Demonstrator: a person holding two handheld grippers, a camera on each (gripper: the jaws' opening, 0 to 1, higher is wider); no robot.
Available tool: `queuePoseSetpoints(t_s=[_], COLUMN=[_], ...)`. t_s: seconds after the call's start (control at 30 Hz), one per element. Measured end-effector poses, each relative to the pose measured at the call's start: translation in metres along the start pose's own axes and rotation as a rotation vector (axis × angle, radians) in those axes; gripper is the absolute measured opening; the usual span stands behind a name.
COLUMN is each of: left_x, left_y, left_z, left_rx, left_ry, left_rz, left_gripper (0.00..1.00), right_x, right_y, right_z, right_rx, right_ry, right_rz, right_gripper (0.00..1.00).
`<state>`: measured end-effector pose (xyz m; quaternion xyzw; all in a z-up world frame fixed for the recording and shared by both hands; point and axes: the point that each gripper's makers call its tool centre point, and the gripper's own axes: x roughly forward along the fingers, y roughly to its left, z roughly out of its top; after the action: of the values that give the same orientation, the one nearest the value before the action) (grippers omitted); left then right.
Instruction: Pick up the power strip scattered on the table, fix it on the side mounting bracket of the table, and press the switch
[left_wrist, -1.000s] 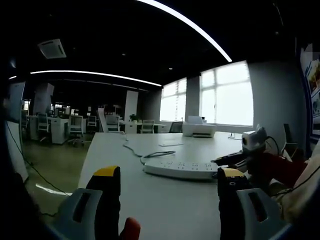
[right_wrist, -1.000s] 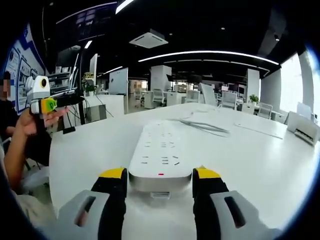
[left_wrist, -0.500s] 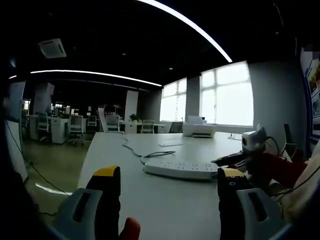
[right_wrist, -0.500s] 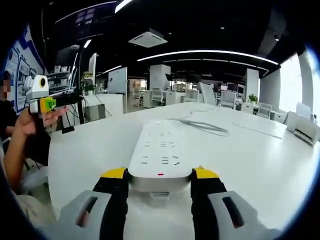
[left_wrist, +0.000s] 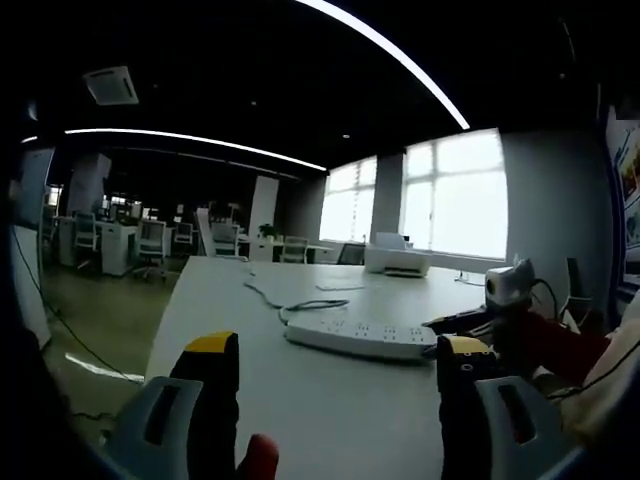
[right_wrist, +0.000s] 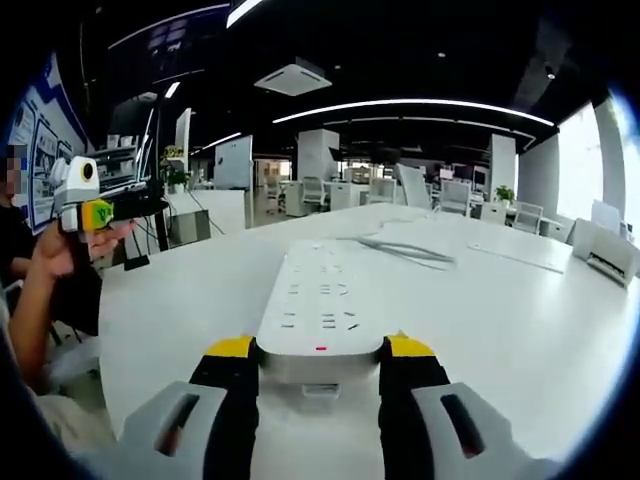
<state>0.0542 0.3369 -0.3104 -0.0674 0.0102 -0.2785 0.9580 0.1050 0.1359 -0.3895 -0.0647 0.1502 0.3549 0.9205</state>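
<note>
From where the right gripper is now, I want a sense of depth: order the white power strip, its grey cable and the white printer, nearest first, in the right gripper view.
1. White power strip, its near end between the right gripper jaws.
2. Grey cable, mid-table beyond the strip.
3. White printer, far right table edge.

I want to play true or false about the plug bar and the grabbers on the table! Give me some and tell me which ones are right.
1. The right gripper has its jaws closed on the end of the power strip. True.
2. The power strip is black. False: it is white.
3. The left gripper is holding the power strip. False: its jaws are open with nothing between them, and the strip lies further off on the table.
4. A cable runs from the far end of the power strip across the table. True.
5. The power strip is hanging on the side of the table. False: it rests on the tabletop.
</note>
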Motion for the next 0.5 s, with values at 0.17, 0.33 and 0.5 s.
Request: queuePoseSetpoints(t_s=[0.17,0.33,0.5], left_x=[0.0018,0.0033,0.0064], left_y=[-0.0011,-0.0029,-0.0029], left_z=[-0.0026,-0.0016,-0.0028], left_rx=[-0.004,-0.007,-0.034], left_ry=[0.005,0.003,0.017], left_rz=[-0.003,-0.005,0.005], left_gripper=[0.85,0.84,0.85], right_x=[-0.0004,-0.0007,-0.001], right_y=[0.0005,0.0002,-0.0008], right_z=[0.0006,0.0004,0.0002], right_rx=[0.013,0.037,0.076], right_ry=[-0.002,0.005,0.007], right_rz=[0.006,0.014,0.028], right_gripper=[0.42,0.42,0.42])
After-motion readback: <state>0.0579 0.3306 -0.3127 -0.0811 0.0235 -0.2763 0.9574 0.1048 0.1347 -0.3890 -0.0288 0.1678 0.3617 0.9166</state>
